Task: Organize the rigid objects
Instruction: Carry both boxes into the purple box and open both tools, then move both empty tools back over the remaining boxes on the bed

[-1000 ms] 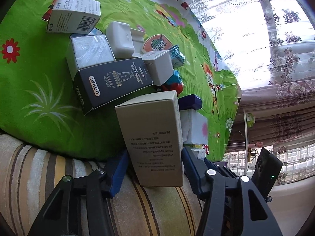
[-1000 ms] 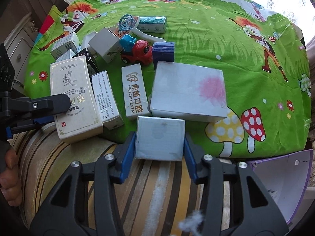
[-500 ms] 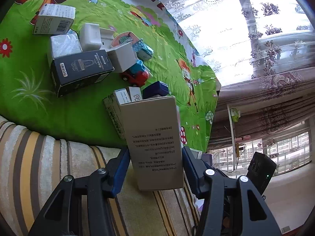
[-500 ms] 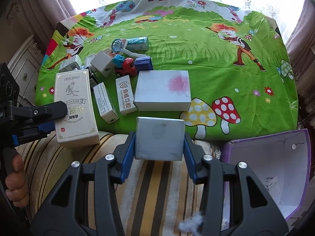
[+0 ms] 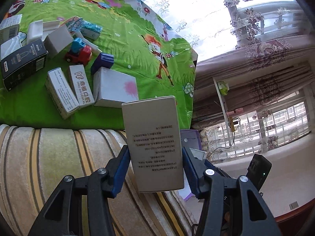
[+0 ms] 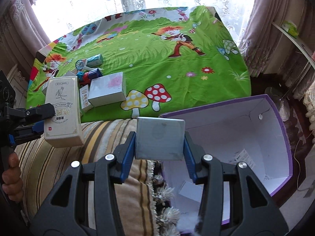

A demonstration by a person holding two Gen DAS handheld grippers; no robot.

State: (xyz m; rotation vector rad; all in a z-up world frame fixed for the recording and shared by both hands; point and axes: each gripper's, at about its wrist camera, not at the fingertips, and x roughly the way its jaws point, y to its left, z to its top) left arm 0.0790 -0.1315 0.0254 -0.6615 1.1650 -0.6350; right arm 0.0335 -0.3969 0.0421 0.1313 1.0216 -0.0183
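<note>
Left gripper pinches a tall beige carton, blue pads pressed on both long sides; its visible face is plain with small printed lines (upside-down from this camera). In the right wrist view the carton's other face shows a bird drawing and ornate border, held up over the striped cover. Right gripper clamps a small square grey box, matte, faint round mark in the middle, held above the near-left edge of the open purple bin with white lining. Other boxes and a red toy truck lie clustered on the green cartoon cloth
</note>
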